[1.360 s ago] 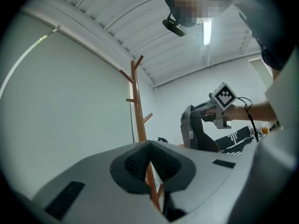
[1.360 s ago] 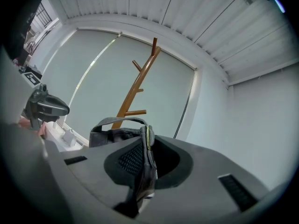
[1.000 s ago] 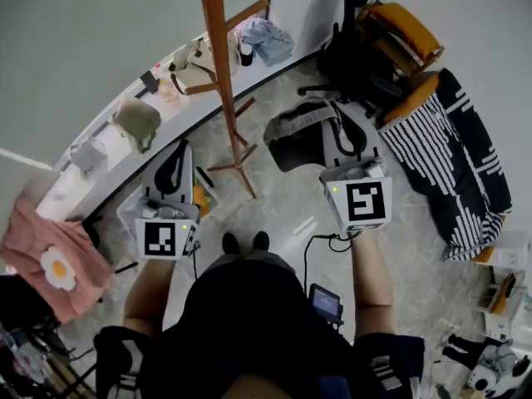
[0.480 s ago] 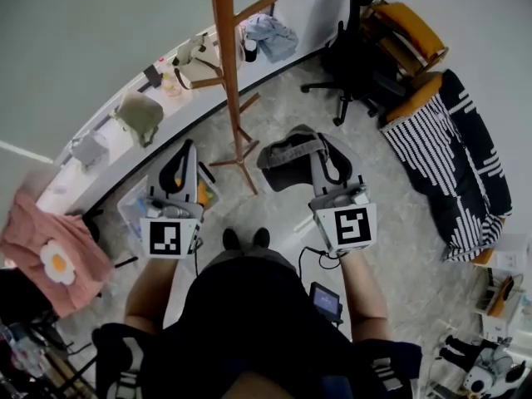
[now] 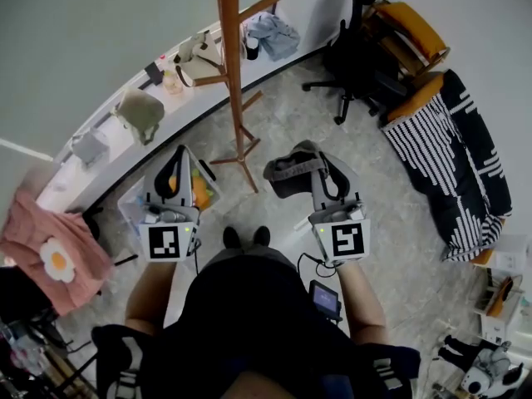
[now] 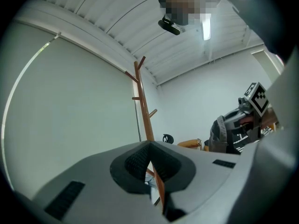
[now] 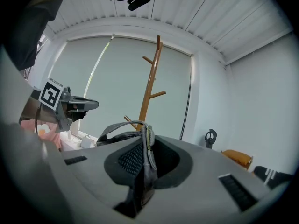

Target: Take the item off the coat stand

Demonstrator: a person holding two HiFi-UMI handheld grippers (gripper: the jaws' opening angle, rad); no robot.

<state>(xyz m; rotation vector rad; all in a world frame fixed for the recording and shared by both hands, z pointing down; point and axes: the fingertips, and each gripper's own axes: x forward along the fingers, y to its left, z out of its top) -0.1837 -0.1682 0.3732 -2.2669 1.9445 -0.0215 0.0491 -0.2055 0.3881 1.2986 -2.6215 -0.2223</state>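
The right gripper (image 5: 320, 166) is clamped on a strap of the bag (image 5: 289, 169), which hangs beside the coat stand (image 5: 233, 81), off its pegs. The left gripper (image 5: 179, 155) is closed on nothing. The pinch looks thin (just a strap edge), so a swing could let the bag slip to the floor.

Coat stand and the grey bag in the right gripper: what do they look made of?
Coat stand: wood, by its warm orange-brown pole and pegs. Grey bag: soft fabric, probably; its strap folds limply in the right gripper.
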